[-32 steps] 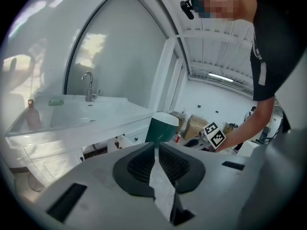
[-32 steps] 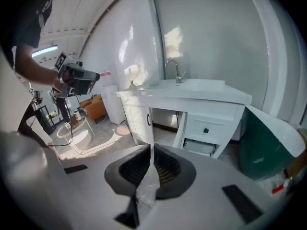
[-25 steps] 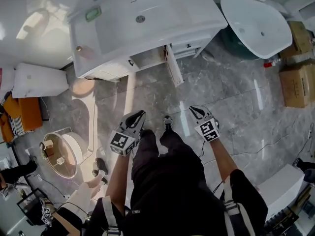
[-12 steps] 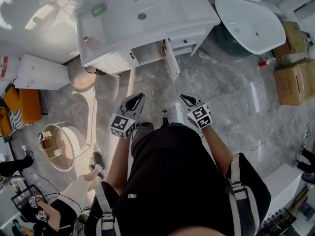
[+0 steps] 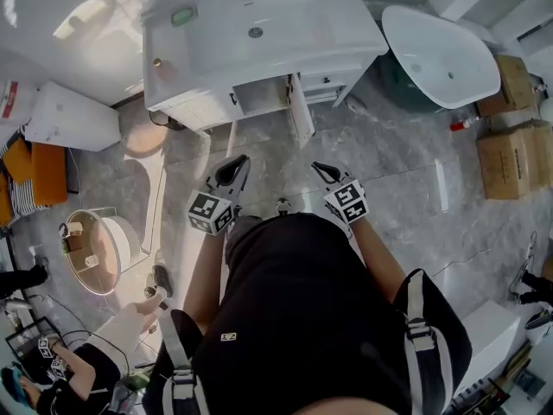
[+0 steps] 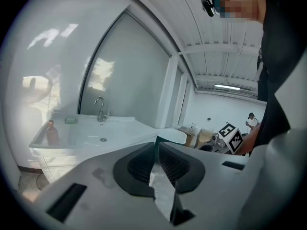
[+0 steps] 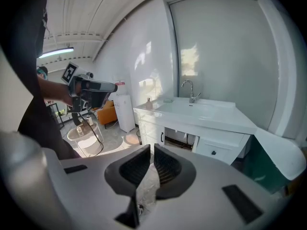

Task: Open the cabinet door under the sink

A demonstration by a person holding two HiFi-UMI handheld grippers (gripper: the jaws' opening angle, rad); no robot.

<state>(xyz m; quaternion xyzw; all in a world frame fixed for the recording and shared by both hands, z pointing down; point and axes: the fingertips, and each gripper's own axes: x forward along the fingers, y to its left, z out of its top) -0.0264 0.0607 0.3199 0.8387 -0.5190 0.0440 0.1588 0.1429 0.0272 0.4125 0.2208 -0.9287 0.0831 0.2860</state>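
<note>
The white sink vanity (image 5: 259, 24) stands at the top of the head view. Its middle cabinet door (image 5: 301, 112) stands swung out towards me, showing a dark opening (image 5: 263, 95) beside it. The left door (image 5: 199, 111) is closed. My left gripper (image 5: 238, 164) and right gripper (image 5: 321, 169) hang over the grey floor, well short of the vanity, both shut and holding nothing. In the right gripper view the vanity (image 7: 206, 116) shows beyond the right gripper (image 7: 149, 147), with the opening (image 7: 178, 139) and the door's edge (image 7: 194, 143). The left gripper (image 6: 156, 140) points at the basin (image 6: 96, 133).
A white bathtub (image 5: 441, 46) lies right of the vanity, with cardboard boxes (image 5: 510, 158) further right. A white box-like unit (image 5: 69, 119), an orange seat (image 5: 30, 184) and a round side table (image 5: 91, 253) are at the left. Another person (image 5: 52, 379) crouches at bottom left.
Both grippers have moved forward, nearer the vanity, and closer together. The cabinet door stays open throughout.
</note>
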